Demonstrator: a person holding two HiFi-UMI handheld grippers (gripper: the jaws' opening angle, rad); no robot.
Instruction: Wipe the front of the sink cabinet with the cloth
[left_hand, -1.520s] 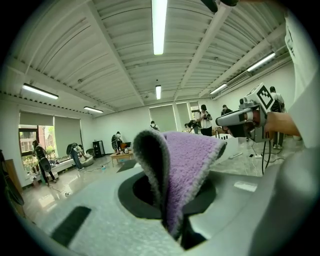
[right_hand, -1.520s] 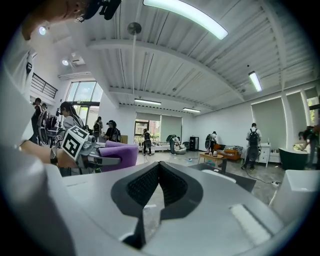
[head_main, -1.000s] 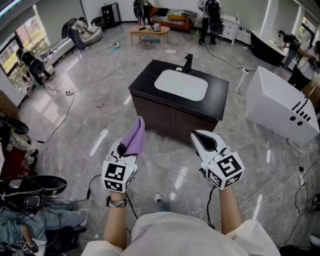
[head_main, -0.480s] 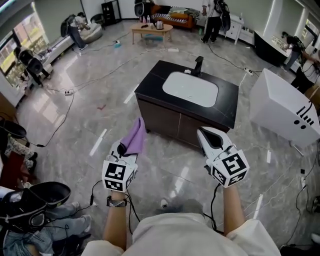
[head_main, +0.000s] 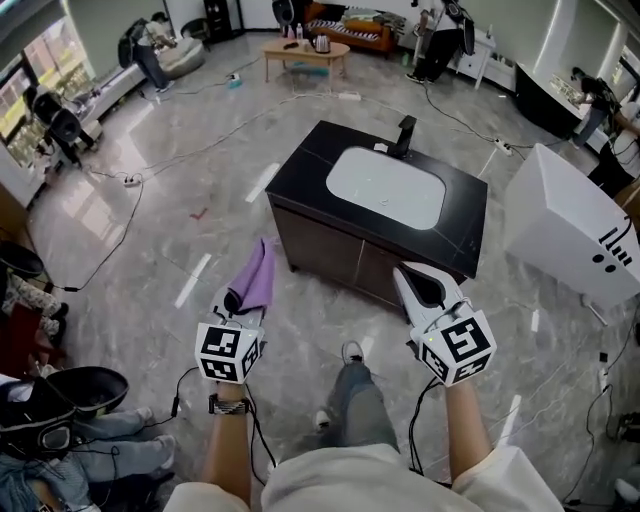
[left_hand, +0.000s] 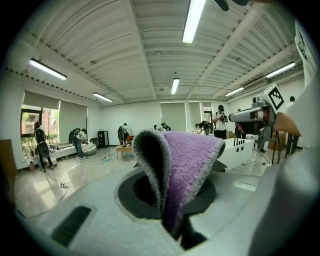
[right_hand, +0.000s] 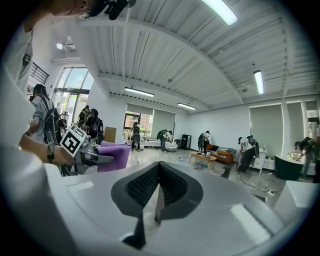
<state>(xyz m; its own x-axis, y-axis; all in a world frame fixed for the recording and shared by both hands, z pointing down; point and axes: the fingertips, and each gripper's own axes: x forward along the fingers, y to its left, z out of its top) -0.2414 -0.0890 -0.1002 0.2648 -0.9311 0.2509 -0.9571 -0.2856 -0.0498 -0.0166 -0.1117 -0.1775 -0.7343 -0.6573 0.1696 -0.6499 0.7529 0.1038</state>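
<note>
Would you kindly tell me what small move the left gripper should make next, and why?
Probably bring the left gripper forward and to the right until the cloth meets the cabinet front. Its tongs are shut on the cloth, which is held in the air short of the cabinet front, ahead to the right. The right gripper, shut and empty, need not move.

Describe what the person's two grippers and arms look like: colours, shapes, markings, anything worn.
Both the left gripper and right gripper are smooth white tapered shells with black ribbed fingers, each carrying a cube of black-and-white square markers. Black cables trail behind them. The left wrist wears a band; the sleeves are cream.
</note>
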